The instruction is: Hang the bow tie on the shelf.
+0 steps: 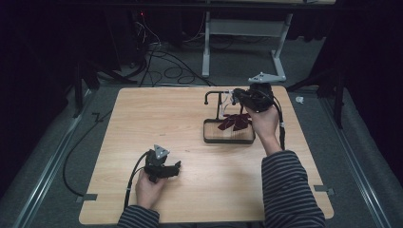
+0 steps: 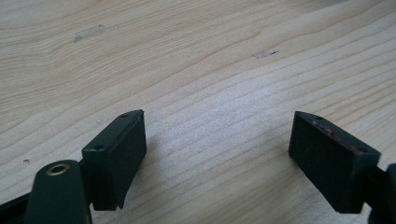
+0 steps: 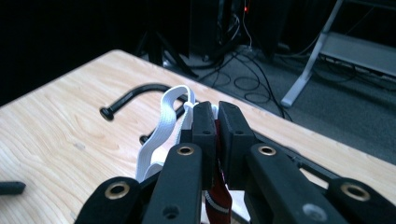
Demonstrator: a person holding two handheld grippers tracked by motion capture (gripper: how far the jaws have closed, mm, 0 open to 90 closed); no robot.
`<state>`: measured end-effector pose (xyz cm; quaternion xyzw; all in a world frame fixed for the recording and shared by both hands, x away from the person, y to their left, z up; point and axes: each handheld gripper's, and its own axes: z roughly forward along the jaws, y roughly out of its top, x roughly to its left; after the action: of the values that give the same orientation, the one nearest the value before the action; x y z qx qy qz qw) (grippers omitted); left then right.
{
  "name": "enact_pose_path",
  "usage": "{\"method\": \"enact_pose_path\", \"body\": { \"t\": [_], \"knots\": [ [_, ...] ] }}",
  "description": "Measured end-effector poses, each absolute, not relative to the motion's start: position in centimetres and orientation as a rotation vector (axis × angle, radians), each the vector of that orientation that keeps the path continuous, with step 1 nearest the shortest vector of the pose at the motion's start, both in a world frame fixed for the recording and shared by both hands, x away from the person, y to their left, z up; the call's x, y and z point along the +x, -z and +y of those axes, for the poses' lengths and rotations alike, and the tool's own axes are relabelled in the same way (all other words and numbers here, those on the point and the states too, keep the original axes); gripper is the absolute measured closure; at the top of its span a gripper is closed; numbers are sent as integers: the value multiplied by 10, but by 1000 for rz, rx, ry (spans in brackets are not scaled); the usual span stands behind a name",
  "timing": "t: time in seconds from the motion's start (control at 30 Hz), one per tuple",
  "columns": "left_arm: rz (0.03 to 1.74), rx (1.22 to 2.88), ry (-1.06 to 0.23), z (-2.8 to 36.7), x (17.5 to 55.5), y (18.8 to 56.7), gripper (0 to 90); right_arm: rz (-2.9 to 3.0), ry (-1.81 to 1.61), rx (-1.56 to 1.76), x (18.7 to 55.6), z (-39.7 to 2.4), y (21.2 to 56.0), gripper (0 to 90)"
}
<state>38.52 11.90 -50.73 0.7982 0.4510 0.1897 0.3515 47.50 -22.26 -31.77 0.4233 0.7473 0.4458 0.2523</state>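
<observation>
A dark red bow tie (image 1: 235,121) on a white strap (image 1: 228,98) hangs over a shallow dark tray (image 1: 228,139) at the table's right back. A black hooked stand (image 1: 213,94) rises from the tray. My right gripper (image 1: 241,98) is up beside the hook, shut on the bow tie. In the right gripper view the jaws (image 3: 217,109) meet, with red cloth (image 3: 217,198) between them and the strap (image 3: 163,123) looping to the left toward the hook (image 3: 133,93). My left gripper (image 1: 174,168) rests low near the front left, open (image 2: 217,128) over bare wood.
The wooden table (image 1: 157,118) has bare room to the left and in front of the tray. Beyond its far edge lie cables (image 1: 166,66), a grey desk frame (image 1: 237,33) and a white bracket (image 1: 266,77) on the floor. A small dark piece (image 3: 9,187) lies on the table.
</observation>
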Motion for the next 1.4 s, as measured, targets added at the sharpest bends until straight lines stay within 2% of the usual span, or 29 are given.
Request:
{"method": "enact_pose_path", "body": {
  "t": [0.5,0.7,1.03,1.4],
  "knots": [
    [1167,2066,-491,119,385,507,195,2063,-1153,1193,486,-221,328,871],
    [1167,2065,-492,119,385,507,195,2063,-1154,1215,488,-222,331,837],
    [1167,2067,-490,119,385,507,195,2045,-1187,1186,477,-225,325,784],
    [1168,2066,-489,119,385,507,195,2019,-1213,1198,467,-235,329,780]
  ]
}}
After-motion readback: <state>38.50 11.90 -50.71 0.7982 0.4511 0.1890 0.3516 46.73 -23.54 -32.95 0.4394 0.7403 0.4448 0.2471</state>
